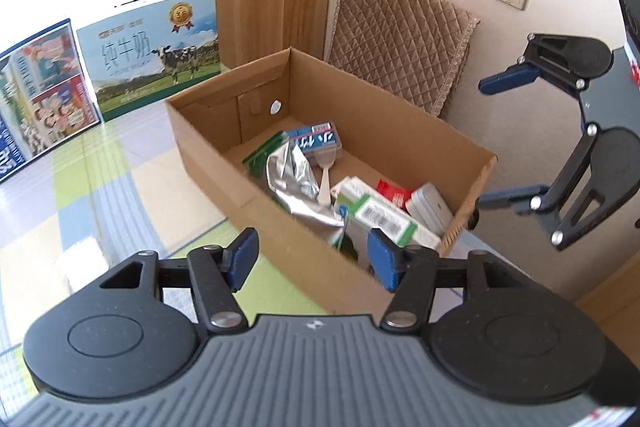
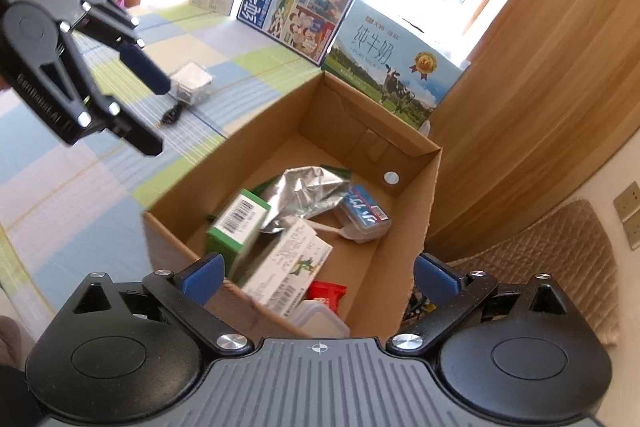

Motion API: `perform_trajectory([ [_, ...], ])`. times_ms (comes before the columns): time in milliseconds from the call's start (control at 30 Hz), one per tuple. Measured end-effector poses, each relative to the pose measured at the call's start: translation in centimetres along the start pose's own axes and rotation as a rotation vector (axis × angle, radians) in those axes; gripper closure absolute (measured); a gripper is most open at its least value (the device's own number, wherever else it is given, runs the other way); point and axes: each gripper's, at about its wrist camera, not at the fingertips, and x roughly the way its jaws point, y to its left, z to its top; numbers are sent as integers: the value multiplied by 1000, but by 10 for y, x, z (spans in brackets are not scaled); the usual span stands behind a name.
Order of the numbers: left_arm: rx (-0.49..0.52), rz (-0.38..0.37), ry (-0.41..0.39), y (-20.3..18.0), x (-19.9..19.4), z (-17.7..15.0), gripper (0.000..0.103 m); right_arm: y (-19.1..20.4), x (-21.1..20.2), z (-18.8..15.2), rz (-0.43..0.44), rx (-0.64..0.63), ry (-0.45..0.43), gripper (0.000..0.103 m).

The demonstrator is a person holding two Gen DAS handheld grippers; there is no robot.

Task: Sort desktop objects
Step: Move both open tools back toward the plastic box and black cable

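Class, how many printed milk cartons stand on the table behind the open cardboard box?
2: the pale-blue cow-print milk carton directly behind the box, and the dark-blue cartoon-print milk carton beside it. Others may be hidden.

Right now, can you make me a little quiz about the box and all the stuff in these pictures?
1. True or false: the cardboard box is empty.
2. Which thing lies on the checked tablecloth outside the box? A) the small clear plastic case B) the crumpled silver foil bag C) the white plastic fork
3. Fill in: the left gripper and the right gripper are both ____, with nothing between the fingers.

Key: 1 false, it holds the foil bag, the fork, the green and white carton and more. 2 A. 3 open.
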Motion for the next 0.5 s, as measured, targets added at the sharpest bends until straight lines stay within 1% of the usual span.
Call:
perform_trajectory([
  [67, 0, 8, 0, -2, -10, -8, 36, 6, -9, 2, 4, 10, -6, 4],
  [200, 6, 29, -6, -5, -31, -23, 32, 21, -25, 8, 11, 31, -20, 2],
  [267, 8, 41, -10, -8, -41, -32, 23, 30, -32, 10, 20, 40, -24, 2],
  [367, 14, 61, -5, -10, -56, -46, 19, 45, -40, 12, 34, 40, -33, 2],
  [500, -24, 85, -5, -11, -73, -65, 10, 67, -46, 14, 59, 36, -36, 2],
])
